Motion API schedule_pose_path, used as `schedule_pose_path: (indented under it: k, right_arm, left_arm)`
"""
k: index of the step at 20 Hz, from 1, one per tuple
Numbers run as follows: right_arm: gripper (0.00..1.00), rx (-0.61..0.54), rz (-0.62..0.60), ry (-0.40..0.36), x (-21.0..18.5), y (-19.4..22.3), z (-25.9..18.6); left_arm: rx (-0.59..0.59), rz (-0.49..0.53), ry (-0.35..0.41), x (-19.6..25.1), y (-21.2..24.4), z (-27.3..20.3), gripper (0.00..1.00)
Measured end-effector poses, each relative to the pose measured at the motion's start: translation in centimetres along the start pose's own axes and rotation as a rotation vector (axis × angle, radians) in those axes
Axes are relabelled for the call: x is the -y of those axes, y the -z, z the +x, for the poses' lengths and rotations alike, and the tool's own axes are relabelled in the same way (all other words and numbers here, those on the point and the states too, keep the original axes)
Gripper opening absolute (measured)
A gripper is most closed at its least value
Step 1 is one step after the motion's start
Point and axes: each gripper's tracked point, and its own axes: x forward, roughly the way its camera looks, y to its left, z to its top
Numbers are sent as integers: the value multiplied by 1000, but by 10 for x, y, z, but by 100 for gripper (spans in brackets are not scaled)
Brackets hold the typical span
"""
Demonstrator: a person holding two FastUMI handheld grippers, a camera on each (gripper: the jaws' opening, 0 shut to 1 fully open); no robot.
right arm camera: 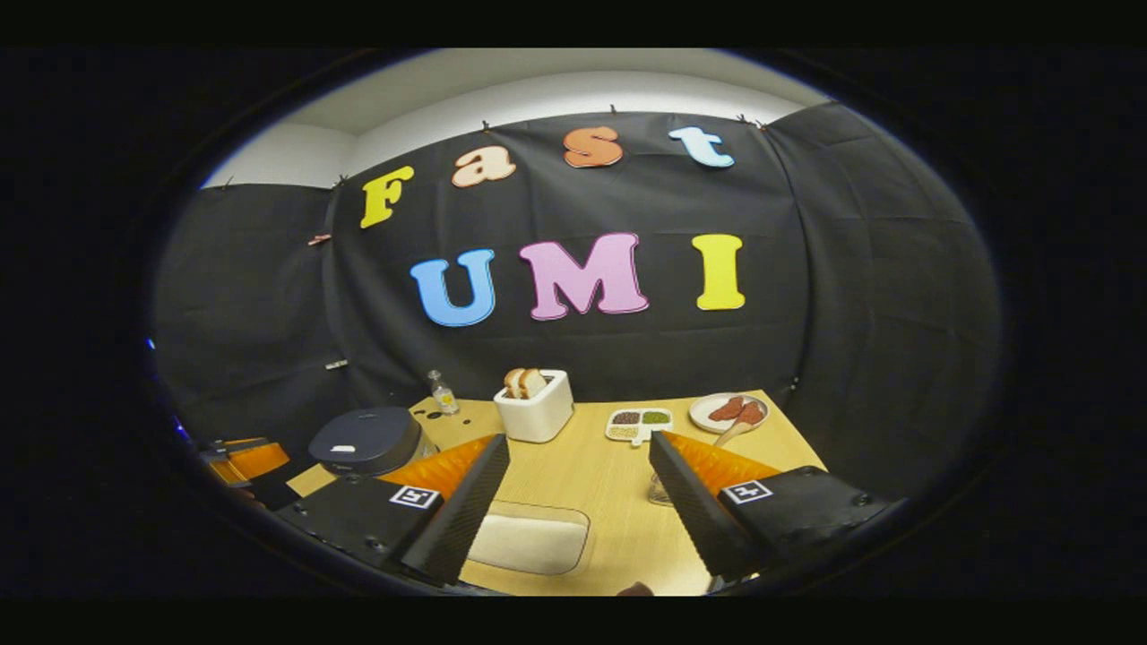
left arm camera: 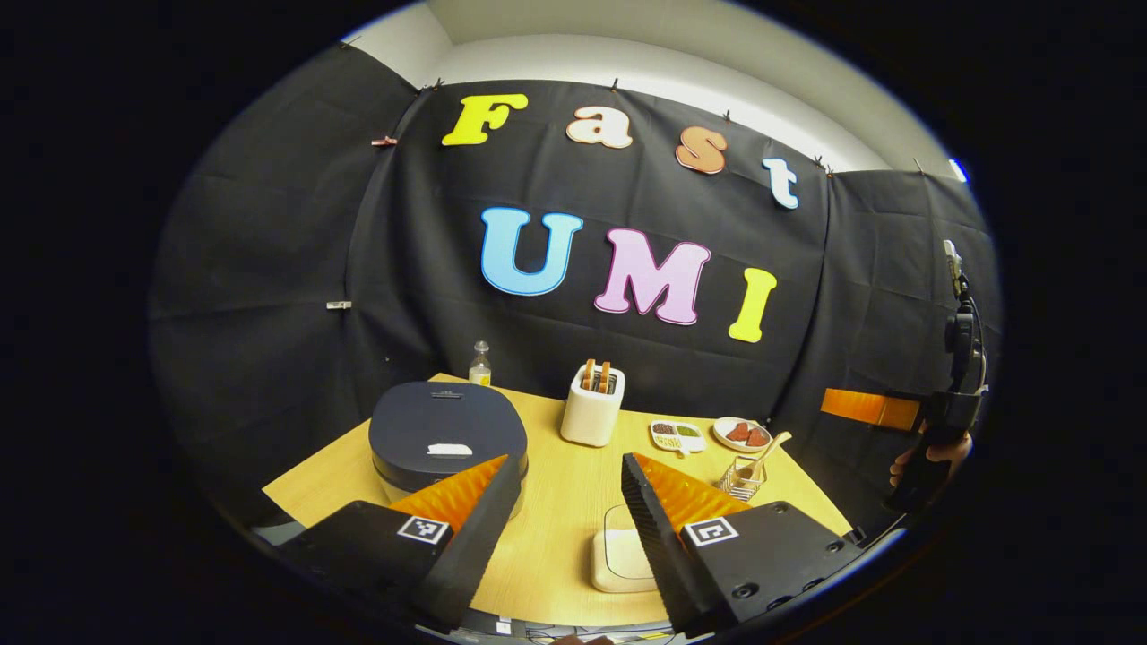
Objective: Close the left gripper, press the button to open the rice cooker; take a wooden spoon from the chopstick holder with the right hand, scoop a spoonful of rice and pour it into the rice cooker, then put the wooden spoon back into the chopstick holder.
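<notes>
The dark rice cooker (left arm camera: 448,430) sits shut at the table's left, with a pale button (left arm camera: 448,450) on the front of its lid. My left gripper (left arm camera: 571,461) hovers open just in front of it, nothing between its fingers. A wire chopstick holder (left arm camera: 742,477) at the right holds a wooden spoon (left arm camera: 771,448) that leans outward. A white dish of rice (left arm camera: 620,555) lies near the front edge. My right gripper (right arm camera: 580,441) is open and empty above that rice dish (right arm camera: 529,537); its right finger partly hides the holder (right arm camera: 659,488). The spoon (right arm camera: 737,432) pokes out beyond it.
A white toaster (left arm camera: 592,408) with bread stands at the back centre and a small bottle (left arm camera: 480,365) behind the cooker. A divided dish (left arm camera: 677,436) and a plate of meat (left arm camera: 742,434) lie at the back right. A hand (left arm camera: 932,457) holds the right gripper (left arm camera: 860,408) off the table's right edge.
</notes>
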Motion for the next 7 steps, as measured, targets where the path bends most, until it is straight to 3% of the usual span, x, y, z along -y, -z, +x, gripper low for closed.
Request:
schedule_pose_path:
  k: [7]
  right_arm:
    - [98, -21, -12, -14, -11, 9, -6]
  left_arm:
    - [18, 28, 7, 0, -4, -2, 80]
